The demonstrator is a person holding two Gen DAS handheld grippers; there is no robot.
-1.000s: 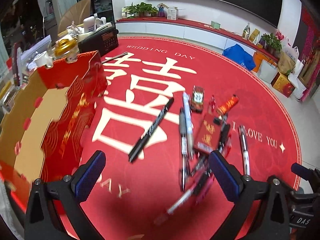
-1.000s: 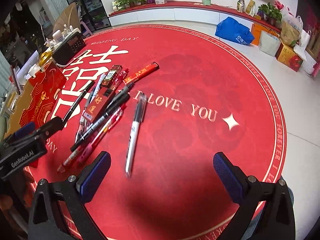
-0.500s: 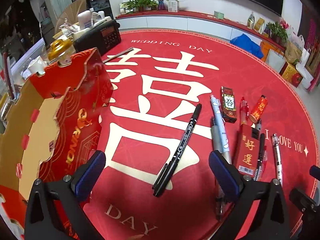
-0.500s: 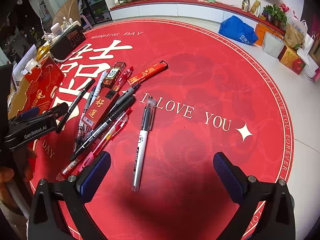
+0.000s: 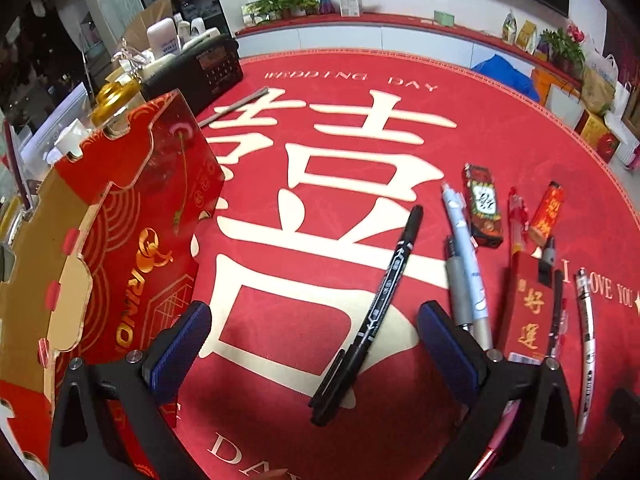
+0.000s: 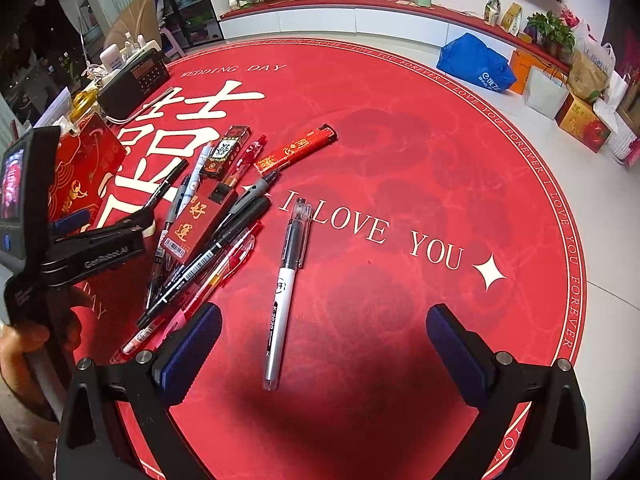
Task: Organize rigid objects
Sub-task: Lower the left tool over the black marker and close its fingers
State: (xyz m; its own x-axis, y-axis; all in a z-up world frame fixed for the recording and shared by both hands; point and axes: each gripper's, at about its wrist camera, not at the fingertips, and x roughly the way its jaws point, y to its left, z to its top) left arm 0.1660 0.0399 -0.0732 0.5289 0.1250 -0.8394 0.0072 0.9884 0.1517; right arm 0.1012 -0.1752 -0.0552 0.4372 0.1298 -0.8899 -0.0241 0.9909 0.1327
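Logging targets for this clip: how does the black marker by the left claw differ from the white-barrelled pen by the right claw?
The black marker is black all over; the white-barrelled pen has a clear cap over a dark section. The marker lies on the white character, the pen on plain red mat beside the lettering. The marker lies between the left claw fingers; the pen sits left of centre in the right claw. Both lie flat, ungripped.

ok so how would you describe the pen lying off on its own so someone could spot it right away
Start at the round red mat and find the cream words "I LOVE YOU". Just under the "I" lies a white-barrelled pen with a clear cap over a black grip, its cap end up by the lettering. Unlike the pens piled to its left, it touches nothing.
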